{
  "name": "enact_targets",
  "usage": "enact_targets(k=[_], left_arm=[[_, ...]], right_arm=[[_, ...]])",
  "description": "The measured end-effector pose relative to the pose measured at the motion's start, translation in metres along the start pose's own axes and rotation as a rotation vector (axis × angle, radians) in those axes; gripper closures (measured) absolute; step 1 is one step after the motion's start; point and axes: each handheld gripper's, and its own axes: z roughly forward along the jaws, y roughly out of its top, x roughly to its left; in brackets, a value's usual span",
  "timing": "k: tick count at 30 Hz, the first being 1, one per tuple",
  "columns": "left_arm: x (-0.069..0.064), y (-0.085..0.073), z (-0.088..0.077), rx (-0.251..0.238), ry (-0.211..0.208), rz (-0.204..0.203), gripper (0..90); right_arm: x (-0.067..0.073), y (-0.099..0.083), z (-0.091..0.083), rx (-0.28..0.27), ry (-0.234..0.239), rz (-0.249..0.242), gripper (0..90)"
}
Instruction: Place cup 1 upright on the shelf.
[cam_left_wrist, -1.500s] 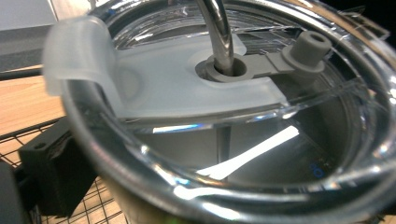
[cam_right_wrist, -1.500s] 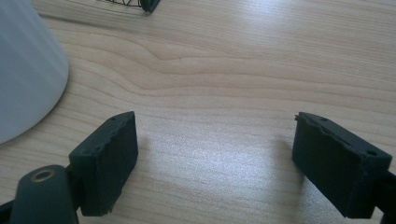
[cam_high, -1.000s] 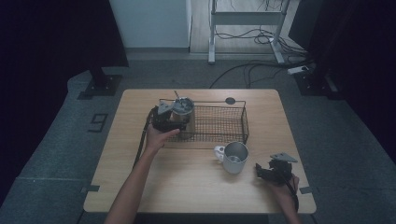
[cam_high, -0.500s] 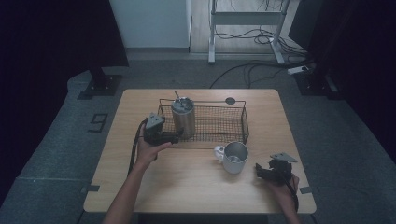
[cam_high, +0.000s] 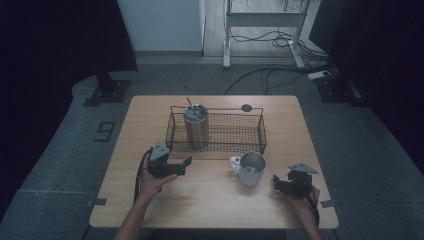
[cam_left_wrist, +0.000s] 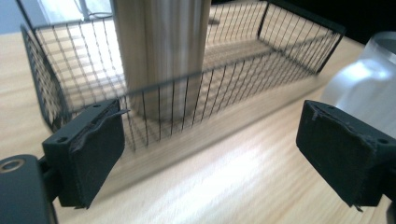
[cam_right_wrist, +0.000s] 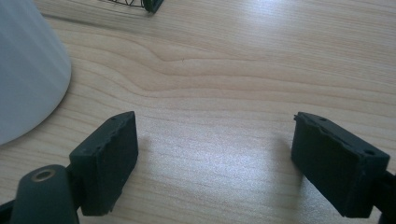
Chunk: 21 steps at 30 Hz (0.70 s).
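Going left to right: a second earlier the left gripper (cam_high: 172, 165) had been up at the tumbler (cam_high: 196, 126) in the wire basket (cam_high: 250, 145); by this moment it had come back toward the person and a little lower, to hover above the worktop (cam_high: 210, 200) just in front of the basket's near-left corner, well clear of the tumbler. Its jaws had just been closing and stood about half apart, with nothing between them; in the left gripper view the pads (cam_left_wrist: 93, 154) framed bare wood and the basket mesh (cam_left_wrist: 187, 102). That suggested the tumbler had been delivered: it stood upright at the basket's left end, so that part of the work looked done. The left forearm came in from the bottom edge, angled up and slightly right, the gripper pointing toward the mug (cam_high: 250, 169). The mug stood on the worktop in front of the basket, right of centre, handle to the left, apparently the next thing to be moved. Farther right, the right gripper (cam_high: 282, 184) rested low near the worktop's front-right corner, aimed left at the mug and just short of it. It had not shifted over the second; in the right gripper view its jaws were spread over bare wood, holding nothing, with the mug's pale side (cam_right_wrist: 28, 70) at the left edge.
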Motion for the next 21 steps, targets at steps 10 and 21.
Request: enact_targets(k=[10,21], left_arm=[[-0.009,-0.032,-0.012,0.042,-0.004,-0.008,10.0],[-0.007,-0.052,-0.009,0.098,0.032,-0.01,14.2]], right_arm=[[0.0,0.0,0.0,0.0,-0.001,0.0,14.6],[0.0,0.0,0.0,0.001,-0.001,0.0,14.4]])
